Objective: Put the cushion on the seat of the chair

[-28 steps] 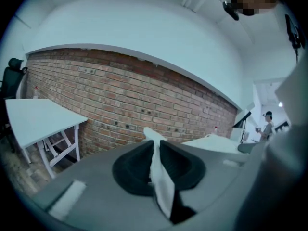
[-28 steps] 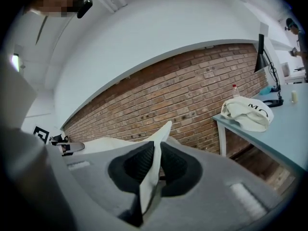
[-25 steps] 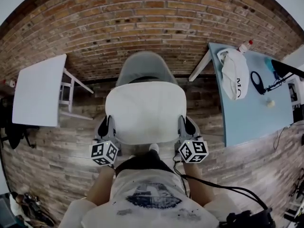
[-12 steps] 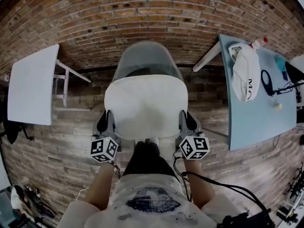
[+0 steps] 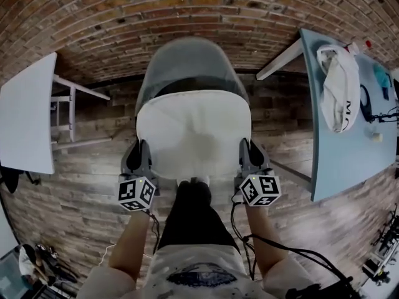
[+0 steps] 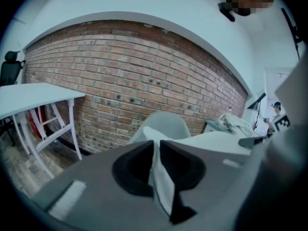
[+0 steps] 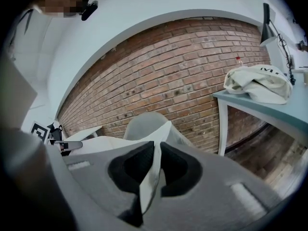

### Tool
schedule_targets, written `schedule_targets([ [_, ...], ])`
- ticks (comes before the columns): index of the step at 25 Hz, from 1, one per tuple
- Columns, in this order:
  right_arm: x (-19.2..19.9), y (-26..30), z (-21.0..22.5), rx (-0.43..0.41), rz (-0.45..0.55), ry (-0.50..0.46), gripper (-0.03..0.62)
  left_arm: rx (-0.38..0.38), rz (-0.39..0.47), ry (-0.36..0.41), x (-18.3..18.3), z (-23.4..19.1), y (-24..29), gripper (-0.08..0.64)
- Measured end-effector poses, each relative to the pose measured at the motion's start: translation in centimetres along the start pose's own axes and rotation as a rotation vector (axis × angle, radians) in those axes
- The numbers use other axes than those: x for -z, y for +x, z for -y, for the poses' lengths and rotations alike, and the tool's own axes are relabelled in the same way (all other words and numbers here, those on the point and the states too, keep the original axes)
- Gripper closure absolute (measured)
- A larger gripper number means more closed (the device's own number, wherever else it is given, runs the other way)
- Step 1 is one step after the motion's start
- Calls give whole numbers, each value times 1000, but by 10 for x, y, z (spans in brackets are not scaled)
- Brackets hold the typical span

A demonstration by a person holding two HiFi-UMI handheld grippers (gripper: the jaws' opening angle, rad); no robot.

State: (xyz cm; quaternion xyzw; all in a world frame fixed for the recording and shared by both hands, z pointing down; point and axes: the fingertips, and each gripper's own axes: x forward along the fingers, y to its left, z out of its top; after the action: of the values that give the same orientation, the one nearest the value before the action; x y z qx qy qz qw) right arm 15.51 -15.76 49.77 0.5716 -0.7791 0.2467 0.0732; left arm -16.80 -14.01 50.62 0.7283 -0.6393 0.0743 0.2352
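I hold a white seat cushion (image 5: 193, 136) flat between both grippers, just over the seat of a pale grey shell chair (image 5: 187, 64) whose back shows beyond it. My left gripper (image 5: 141, 157) is shut on the cushion's left edge, my right gripper (image 5: 244, 154) on its right edge. In the left gripper view the white cushion edge (image 6: 159, 177) is pinched between the dark pads of the left gripper (image 6: 155, 150), with the chair back (image 6: 163, 124) ahead. In the right gripper view the cushion edge (image 7: 151, 174) sits squeezed in the right gripper (image 7: 156, 150), chair (image 7: 144, 124) behind. The seat itself is hidden under the cushion.
A white table (image 5: 25, 120) stands at the left, a light blue table (image 5: 340, 148) with a white bag (image 5: 341, 86) and small items at the right. A brick wall (image 5: 187, 11) runs behind the chair. The floor is wood plank. Cables trail by my right arm.
Both grippers and the cushion have sunk toward the chair seat and moved forward; the chair now looms larger and the cushion covers more of its seat.
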Motion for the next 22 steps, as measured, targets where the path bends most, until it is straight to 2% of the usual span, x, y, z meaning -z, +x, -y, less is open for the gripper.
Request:
schedule_targets([
  [14, 119, 72, 43, 25, -43, 0, 556, -36, -54, 5, 115, -43, 70, 528],
  [22, 171, 102, 66, 46, -72, 2, 557, -53, -86, -1, 169, -57, 101, 528],
])
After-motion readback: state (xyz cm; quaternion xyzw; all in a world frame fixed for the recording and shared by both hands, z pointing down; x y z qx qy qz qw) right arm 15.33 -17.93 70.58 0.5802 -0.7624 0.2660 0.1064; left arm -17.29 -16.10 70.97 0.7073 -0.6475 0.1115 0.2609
